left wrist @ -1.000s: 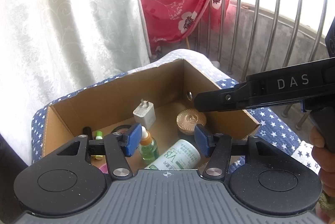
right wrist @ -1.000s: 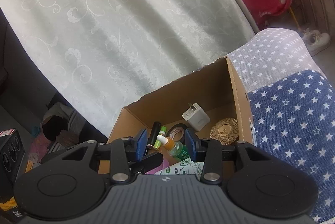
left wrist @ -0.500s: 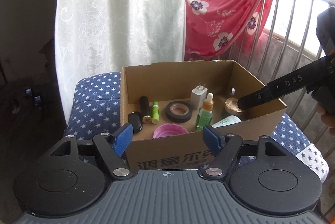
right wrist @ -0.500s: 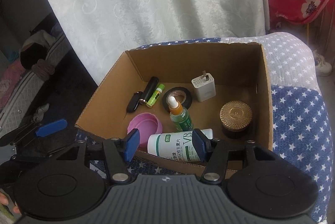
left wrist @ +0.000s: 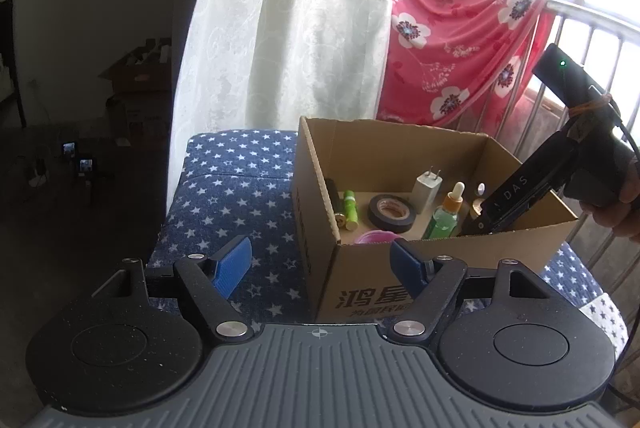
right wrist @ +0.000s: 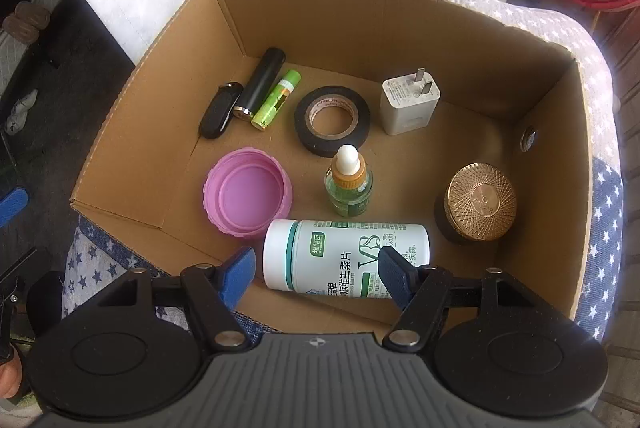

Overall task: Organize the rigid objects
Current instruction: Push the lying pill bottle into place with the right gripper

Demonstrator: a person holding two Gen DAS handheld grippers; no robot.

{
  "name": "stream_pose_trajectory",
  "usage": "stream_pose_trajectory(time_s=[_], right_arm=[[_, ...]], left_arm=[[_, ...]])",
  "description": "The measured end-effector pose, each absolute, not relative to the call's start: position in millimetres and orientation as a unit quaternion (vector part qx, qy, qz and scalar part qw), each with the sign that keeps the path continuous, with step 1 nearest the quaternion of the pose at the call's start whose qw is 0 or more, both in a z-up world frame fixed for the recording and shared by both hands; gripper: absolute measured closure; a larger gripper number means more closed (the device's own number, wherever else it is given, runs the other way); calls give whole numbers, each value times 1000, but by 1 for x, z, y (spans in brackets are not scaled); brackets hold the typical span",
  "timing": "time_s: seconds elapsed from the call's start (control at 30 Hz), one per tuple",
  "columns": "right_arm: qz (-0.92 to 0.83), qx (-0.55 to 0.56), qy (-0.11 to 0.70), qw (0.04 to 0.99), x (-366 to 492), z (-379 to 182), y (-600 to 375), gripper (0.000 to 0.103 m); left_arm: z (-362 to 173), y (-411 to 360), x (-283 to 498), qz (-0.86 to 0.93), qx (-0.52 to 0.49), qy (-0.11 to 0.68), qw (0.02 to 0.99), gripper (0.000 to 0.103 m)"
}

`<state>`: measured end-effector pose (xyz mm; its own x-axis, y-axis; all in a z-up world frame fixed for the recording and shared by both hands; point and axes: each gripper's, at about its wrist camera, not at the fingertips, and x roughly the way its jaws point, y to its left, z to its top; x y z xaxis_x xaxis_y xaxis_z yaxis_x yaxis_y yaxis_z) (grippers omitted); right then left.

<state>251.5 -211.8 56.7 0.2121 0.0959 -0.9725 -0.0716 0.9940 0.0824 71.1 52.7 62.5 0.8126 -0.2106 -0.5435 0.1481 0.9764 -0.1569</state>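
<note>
1. The cardboard box point(right wrist: 400, 40) sits open on a blue star-print cushion point(left wrist: 236, 184); every loose item visible lies inside it.
2. Along the near wall a white vitamin bottle point(right wrist: 344, 256) lies on its side, cap to the left; just beyond it a small green dropper bottle point(right wrist: 349, 184) stands upright, and a pink lid point(right wrist: 248, 194) rests open side up to its left.
3. Further in, a roll of black tape point(right wrist: 332, 118) lies flat near the middle; a white charger plug point(right wrist: 410, 104) lies to its right; a black tube point(right wrist: 262, 80), a green lip balm point(right wrist: 276, 99) and a black key fob point(right wrist: 220, 110) lie side by side at the left.
4. A dark jar with a gold lid point(right wrist: 478, 204) stands near the right wall, apart from the rest.
5. The right gripper point(right wrist: 316, 276) hangs steeply over the box; its fingers are widening, the blue pads flank the vitamin bottle in view but touch nothing, so it is empty.
6. The left gripper point(left wrist: 320, 264) is outside the box, near its front left corner, over the cushion; its fingers stand wide and hold nothing.
7. A pale curtain point(left wrist: 300, 28) and a red flowered cloth point(left wrist: 460, 48) over a metal railing point(left wrist: 592, 24) hang behind.
</note>
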Motion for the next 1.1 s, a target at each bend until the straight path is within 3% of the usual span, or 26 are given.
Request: stream_pose_trajectory(time_s=[0.13,0.33,0.5,0.97,1.1], right_arm=[[32,-9,651,759,263,45,-204,31],[8,-36,668,743,273,39,-190,11],[-7,-22,679,734,280,35,-192,1],[-57,-65,700,709,289,16,-197,4],[-51,-34,682,729,285,40,-211,23]], left_arm=[[58,60,75,-100,-62,292,949,26],[55,69,77,-107,-74,291,948,26],[55,76,77,-114,-89,290,946,26],[55,88,73,-117,-106,286,945,26],[55,89,75,-116,-108,286,945,26]])
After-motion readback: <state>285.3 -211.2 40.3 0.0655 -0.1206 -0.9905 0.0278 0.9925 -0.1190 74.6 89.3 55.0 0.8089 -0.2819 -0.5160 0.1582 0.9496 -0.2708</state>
